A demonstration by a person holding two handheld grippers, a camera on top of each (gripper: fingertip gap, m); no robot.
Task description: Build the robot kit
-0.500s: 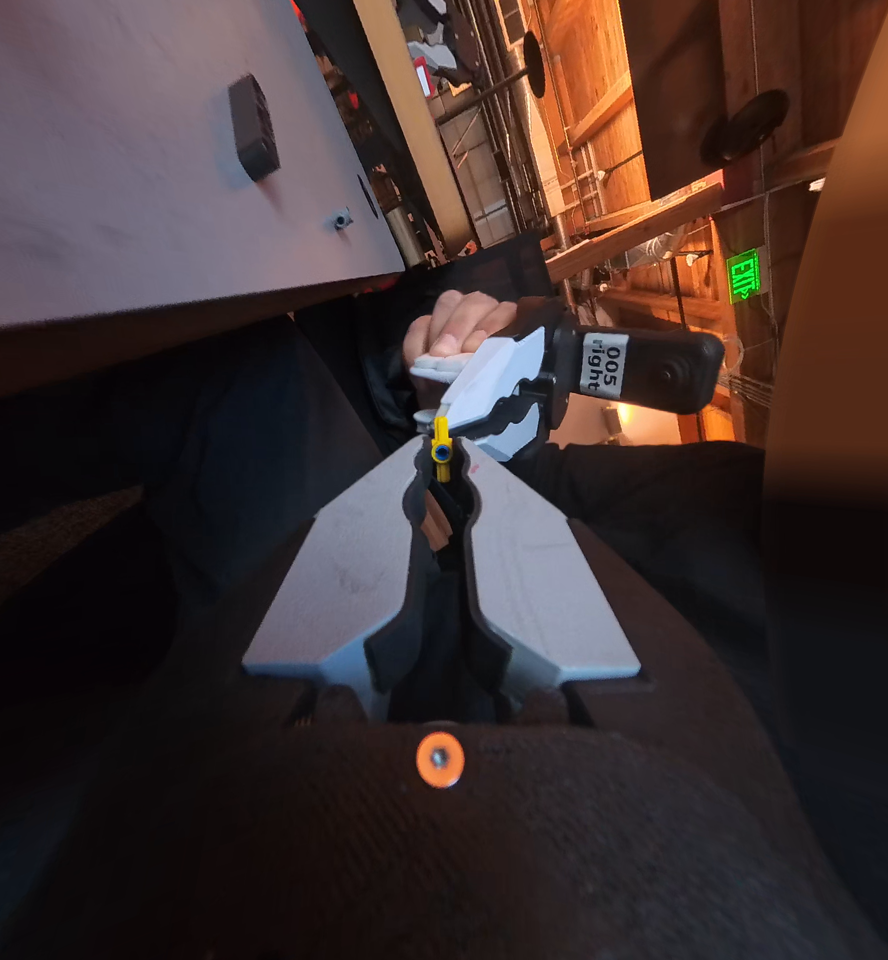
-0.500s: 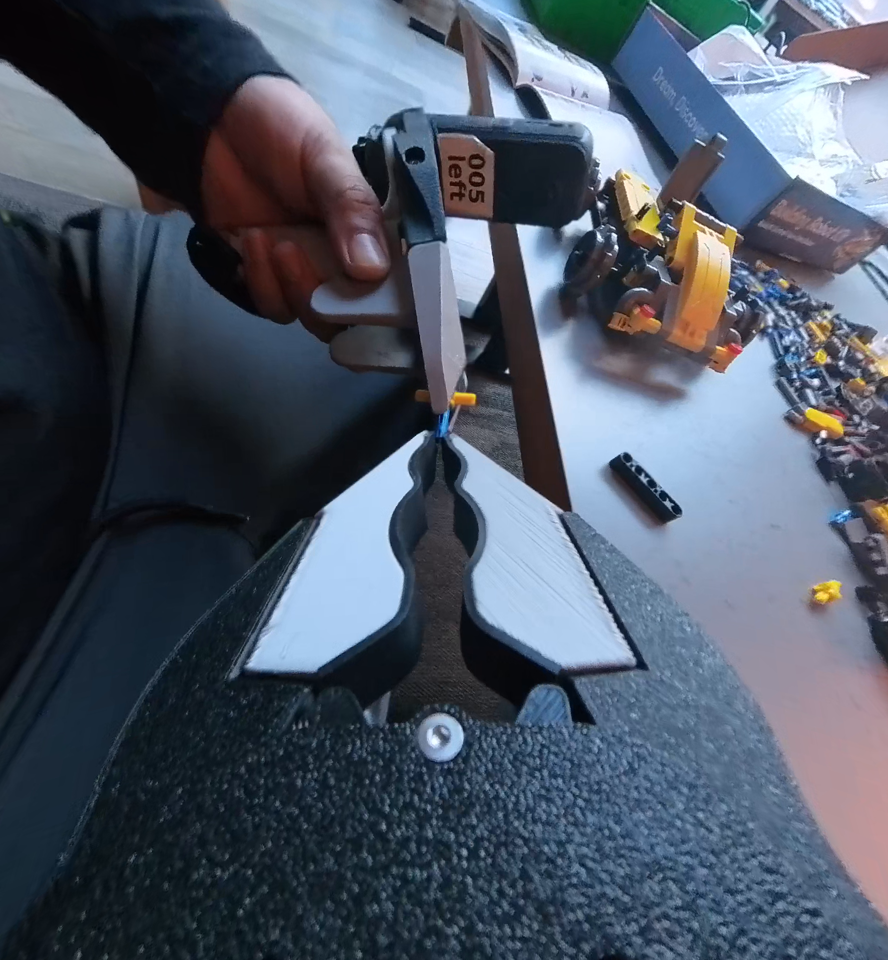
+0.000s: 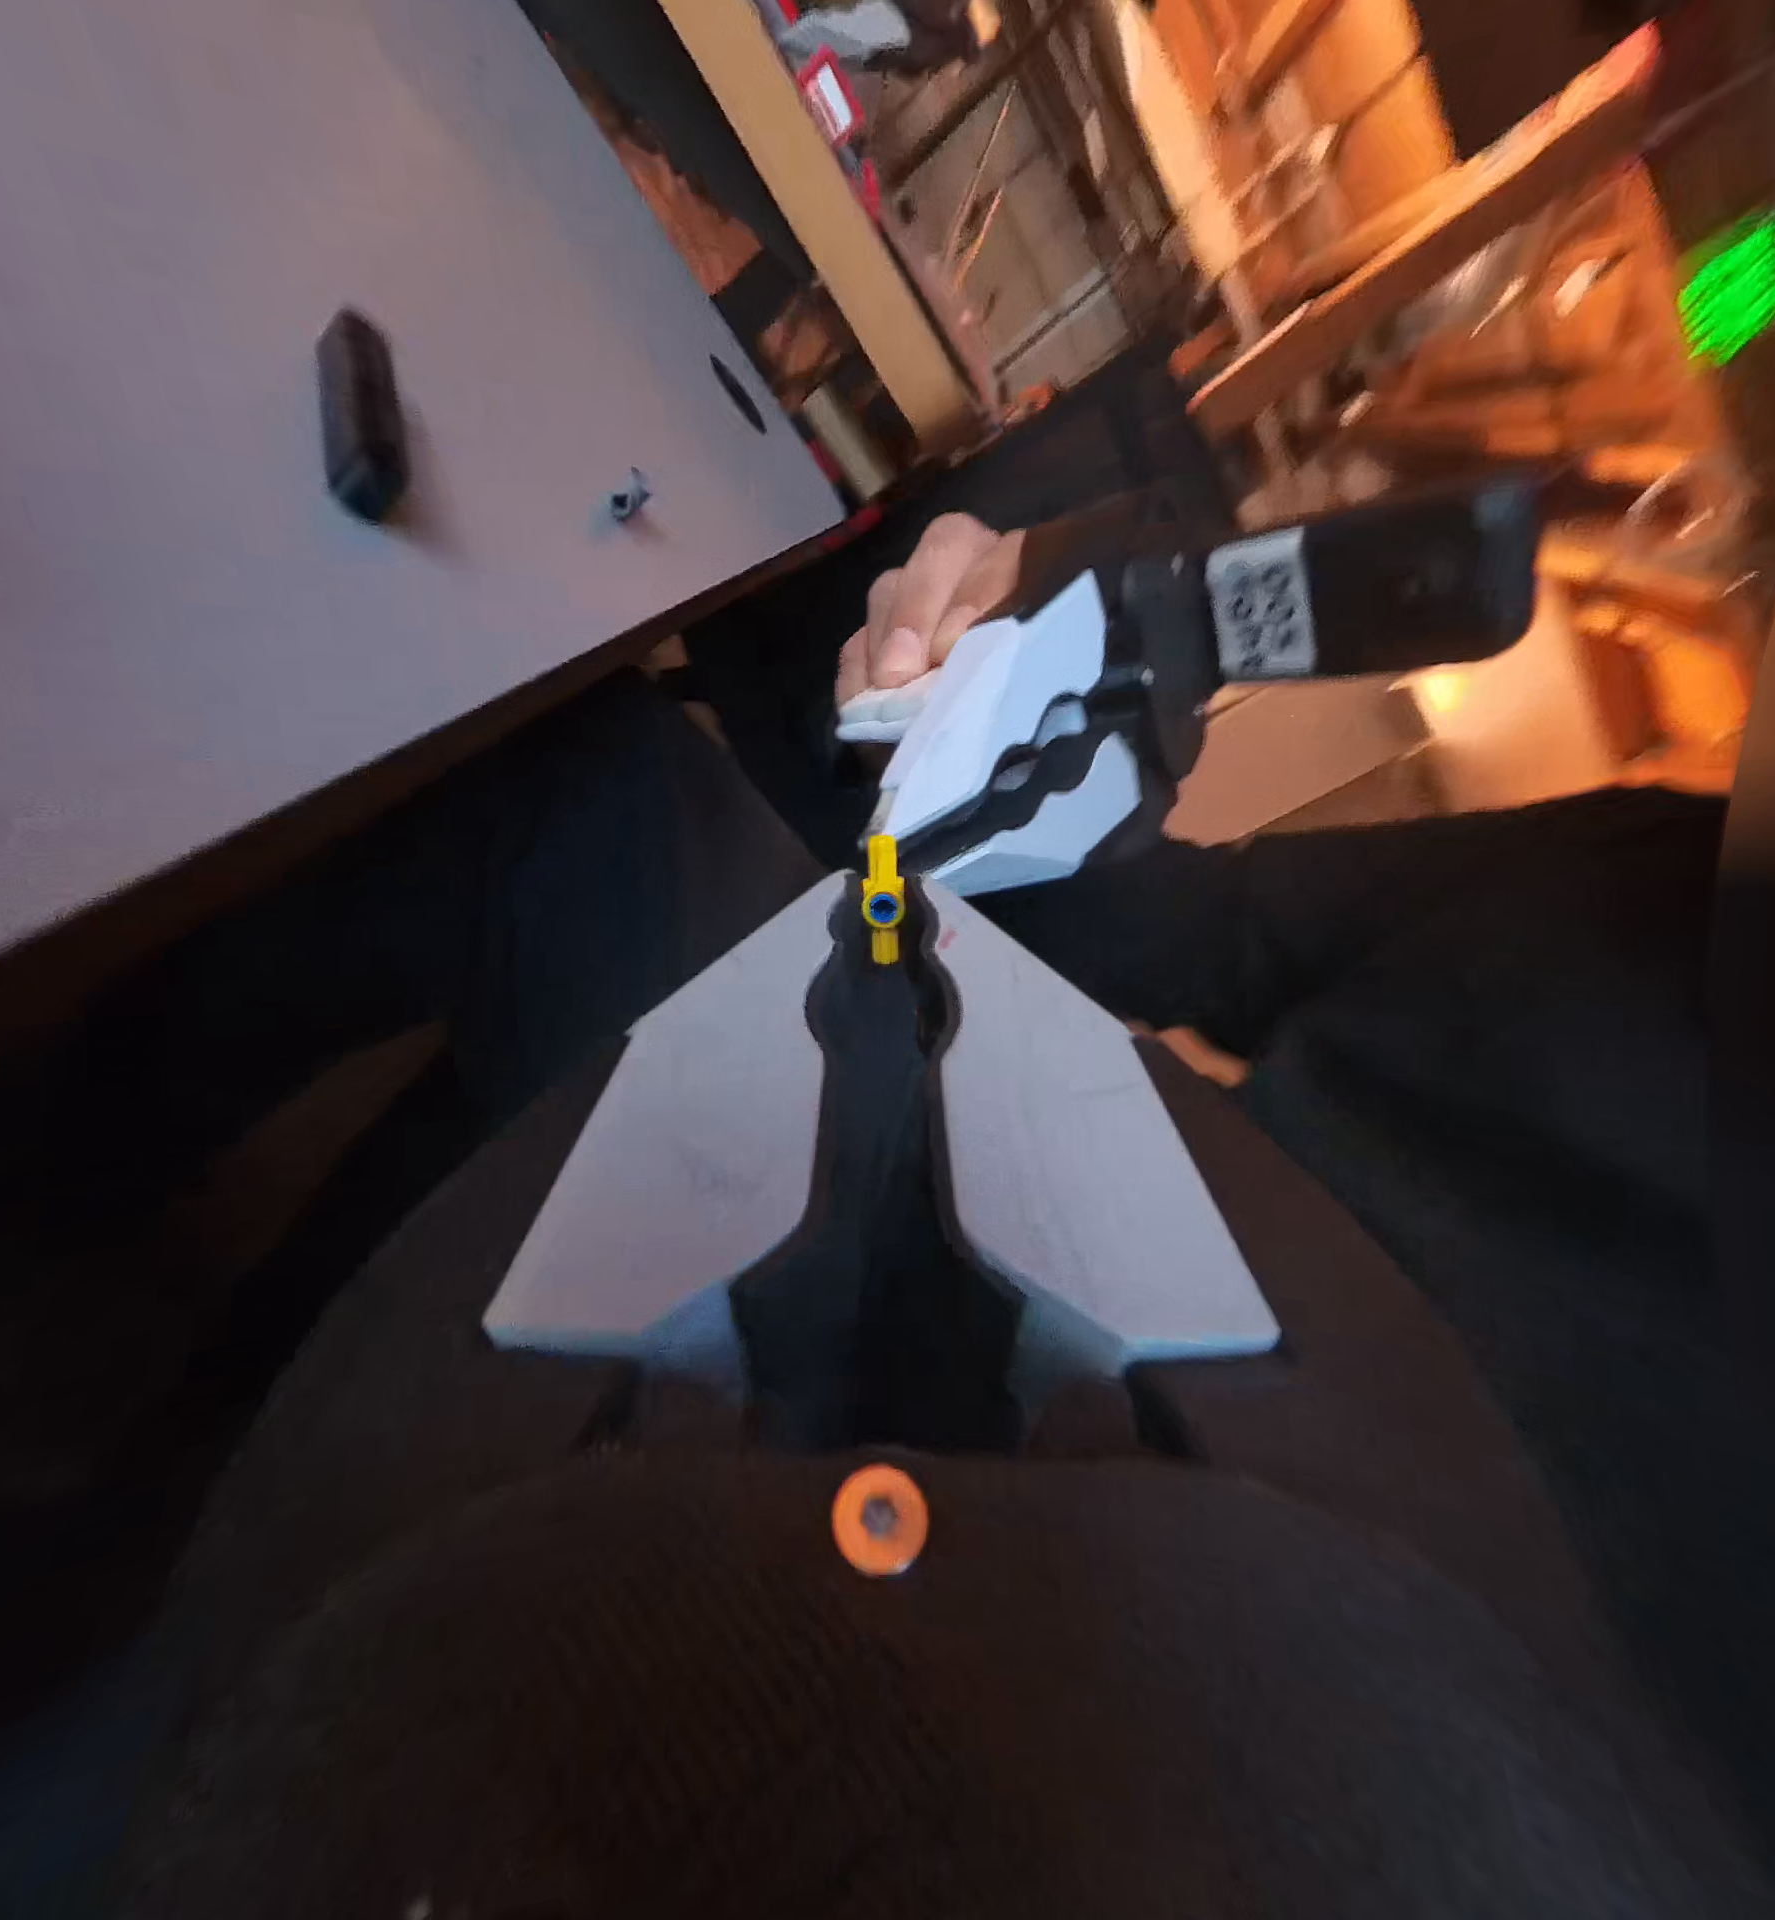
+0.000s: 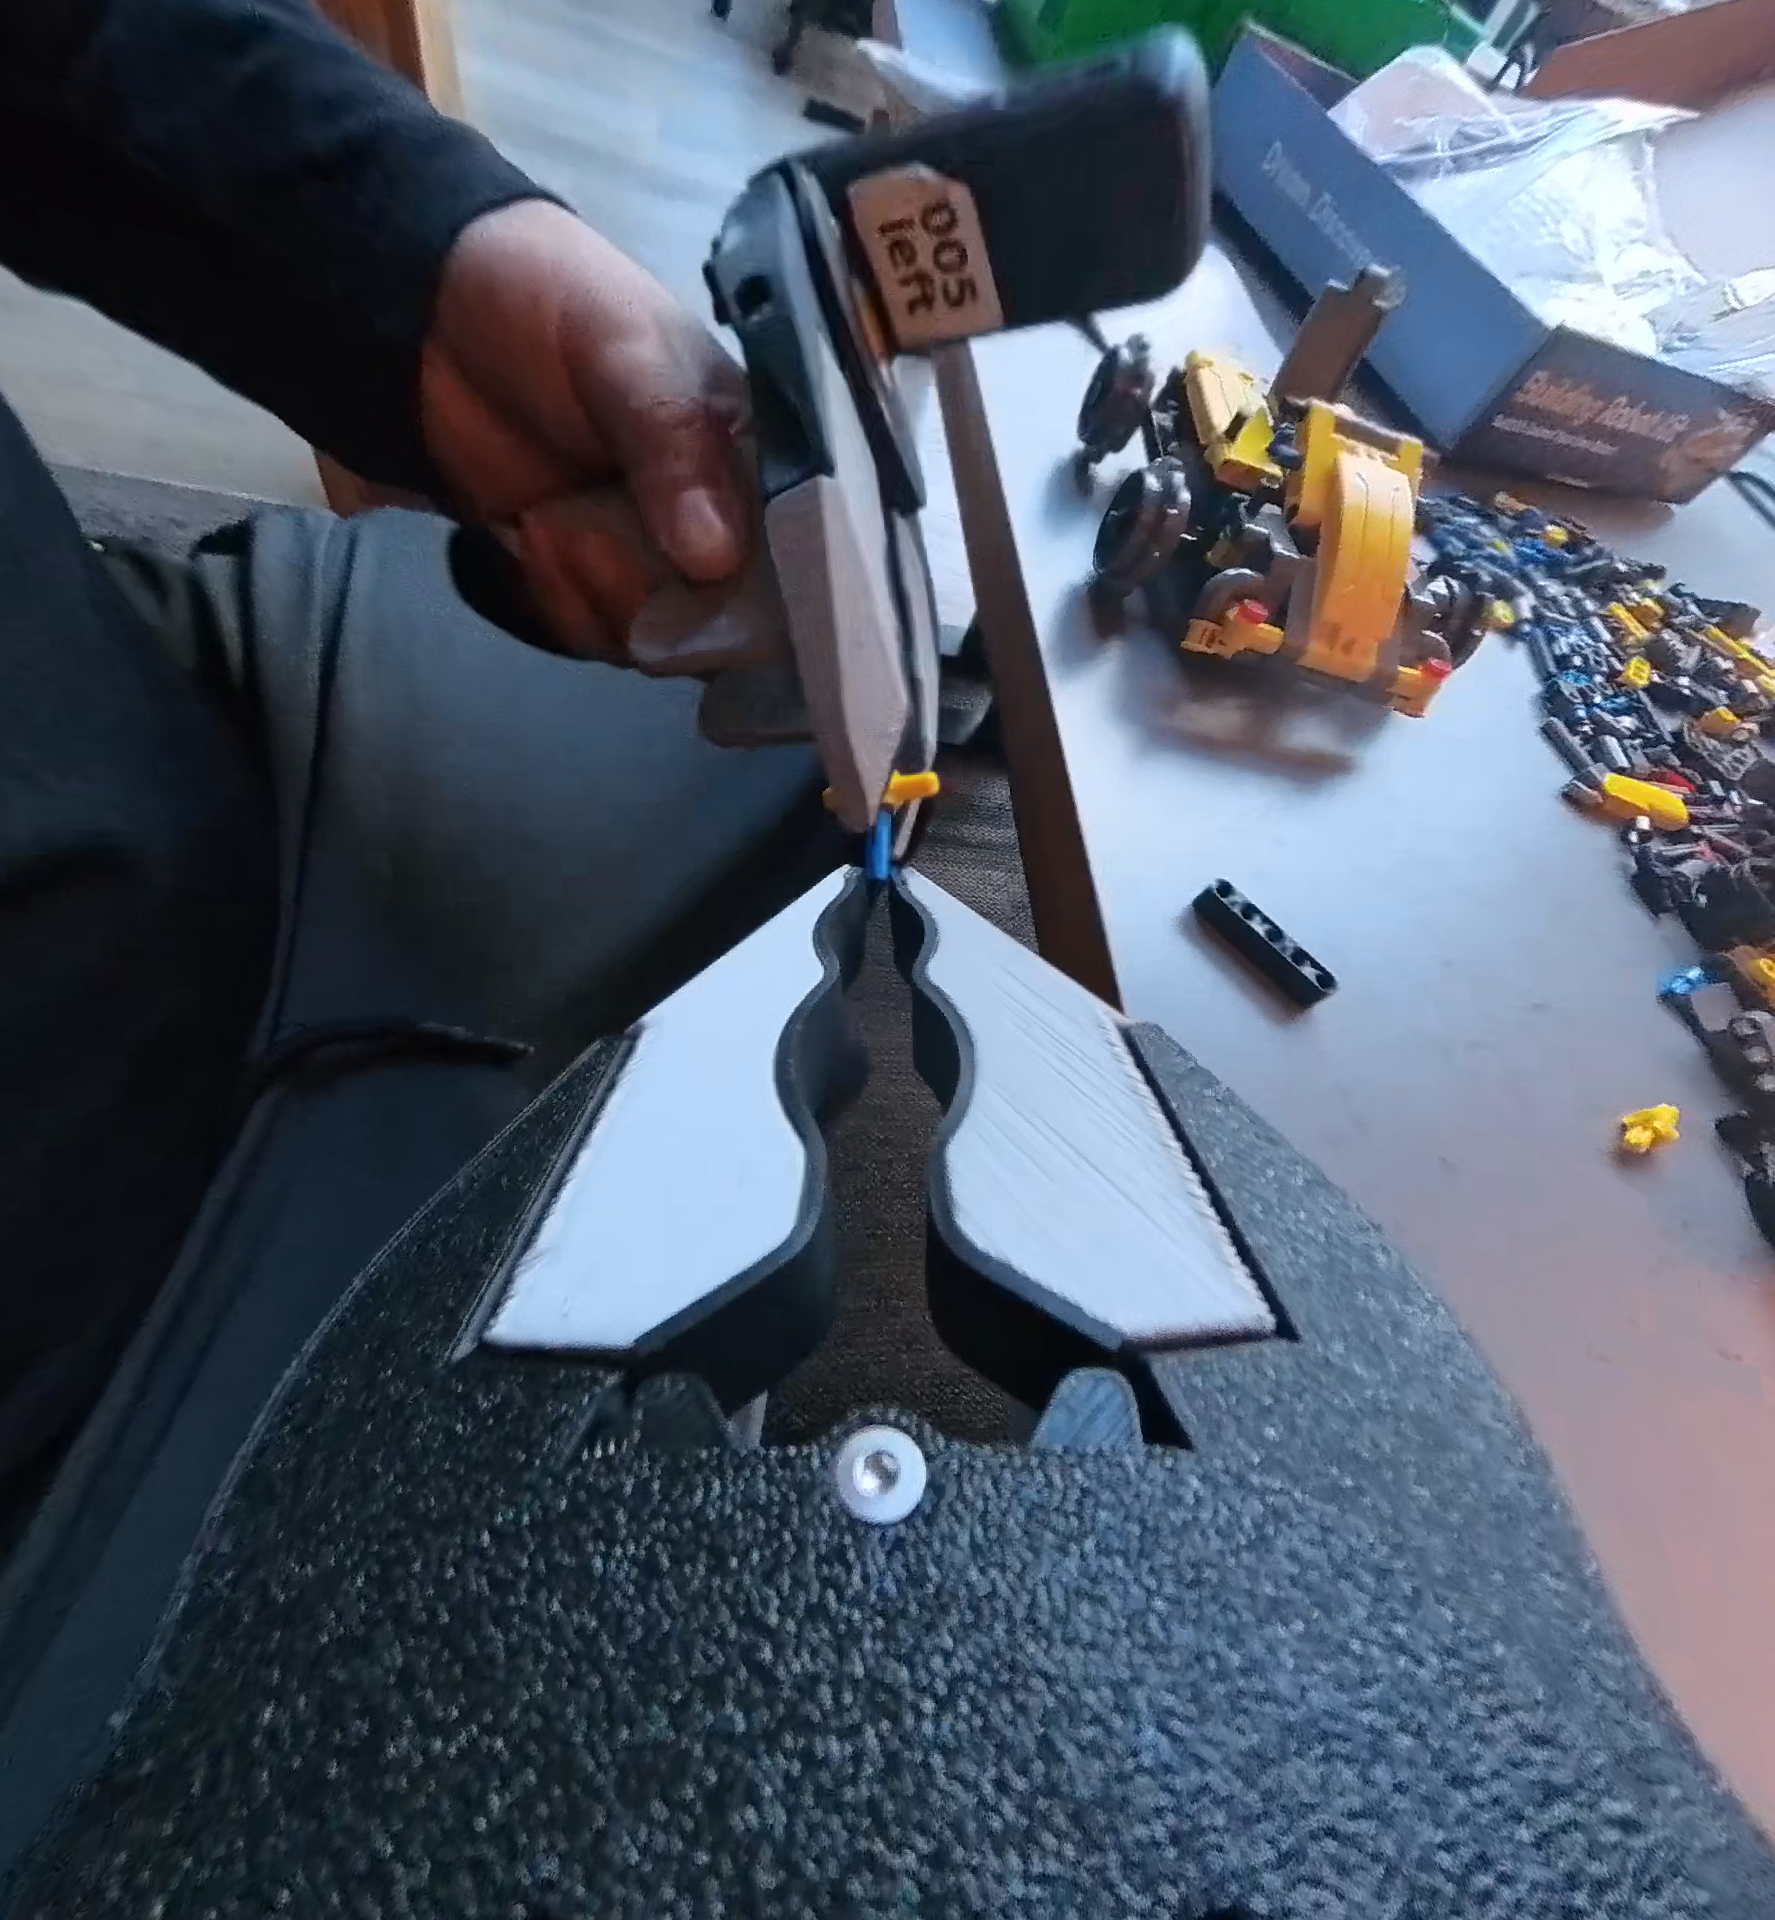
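Currently both grippers meet tip to tip off the table edge [image 4: 1028, 727], over a dark lap. Left gripper [image 3: 881, 914] is clamped on a yellow pin [image 3: 881, 902]; right gripper [image 4: 875, 883] is pinched on a blue peg [image 4: 877, 854] that seats in the pin's hole. On the table, at 2 o'clock from the right tips: yellow vehicle [image 4: 1309, 530]; at 3 o'clock: black beam [image 4: 1265, 956], parts pile [image 4: 1714, 748]. Blue box [image 4: 1465, 291] sits behind. Left view is motion-blurred; background unclear.
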